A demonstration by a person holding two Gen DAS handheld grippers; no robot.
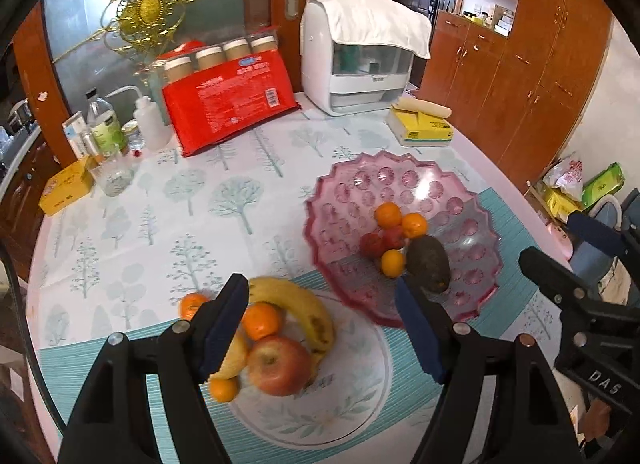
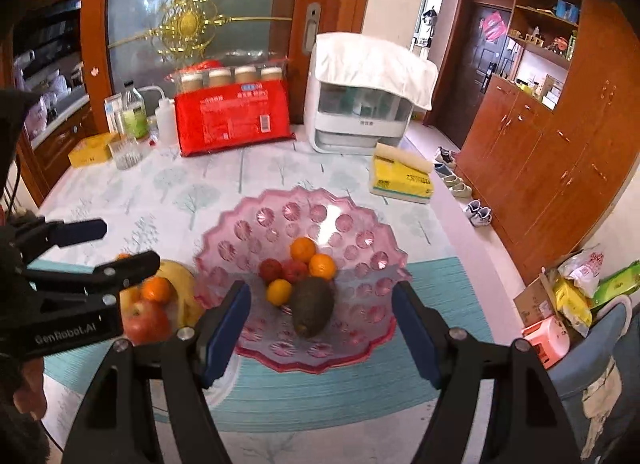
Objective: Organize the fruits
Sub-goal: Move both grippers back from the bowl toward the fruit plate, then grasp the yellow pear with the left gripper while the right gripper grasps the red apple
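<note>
Tree-print surface [image 1: 140, 224] | both jaws apart, empty | apple [image 1: 279, 365] on near-edge plate [image 1: 360, 404]: likely firm, smooth, slippery; grip across its widest part

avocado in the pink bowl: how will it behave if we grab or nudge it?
The avocado looks egg-shaped and lies on its side, so a nudge would probably rock or roll it down the sloped pink bowl toward the oranges. Dark skin hints ripeness: possibly soft, so squeeze gently.

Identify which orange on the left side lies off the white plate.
The orange just beyond the left gripper's left finger: it sits on the tablecloth, outside the white plate. The other two there lie among the plate's fruit.
</note>
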